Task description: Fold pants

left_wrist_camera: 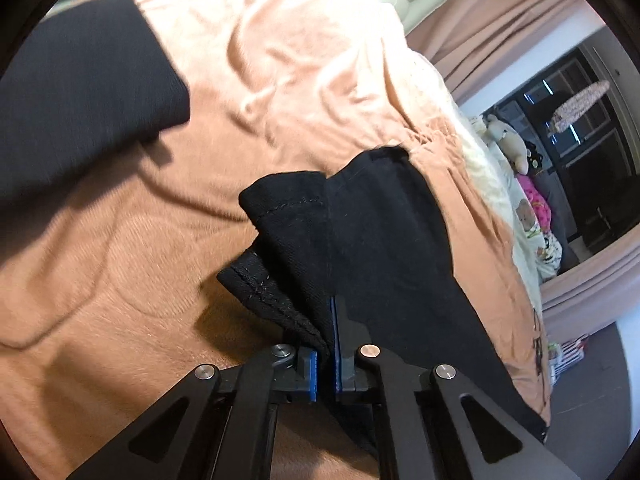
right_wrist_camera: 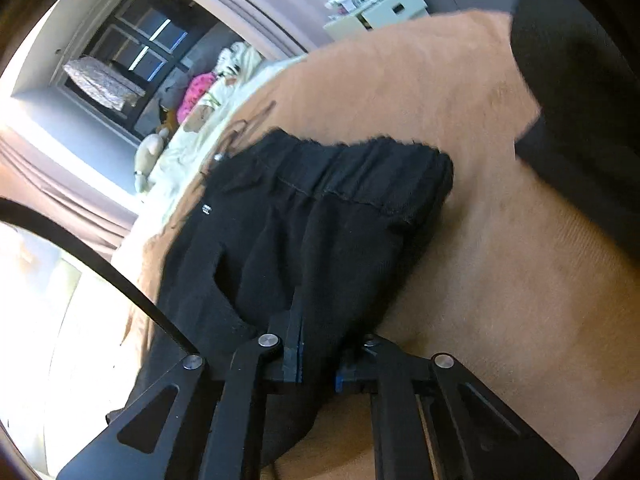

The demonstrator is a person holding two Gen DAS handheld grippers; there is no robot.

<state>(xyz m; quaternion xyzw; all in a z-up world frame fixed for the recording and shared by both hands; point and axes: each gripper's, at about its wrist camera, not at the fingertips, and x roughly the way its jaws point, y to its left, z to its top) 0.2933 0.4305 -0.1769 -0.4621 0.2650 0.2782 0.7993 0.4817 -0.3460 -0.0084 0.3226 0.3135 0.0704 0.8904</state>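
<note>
Black pants (left_wrist_camera: 384,232) lie bunched on a peach bed cover (left_wrist_camera: 280,80). My left gripper (left_wrist_camera: 330,312) is shut on a hemmed edge of them, and the cloth rises from between its blue pads (left_wrist_camera: 338,344). In the right wrist view the pants (right_wrist_camera: 320,208) show their gathered waistband at the far end, resting on the bed cover (right_wrist_camera: 500,260). My right gripper (right_wrist_camera: 316,324) is shut on the near part of the black cloth. Its left finger lies on top and the fabric drapes over its right finger.
A second dark folded garment (left_wrist_camera: 80,92) lies on the cover at the left, seen at the upper right (right_wrist_camera: 580,100) in the right view. A cream blanket with soft toys (left_wrist_camera: 516,148) borders the bed's far side. Curtains and a dark window (right_wrist_camera: 140,52) stand beyond.
</note>
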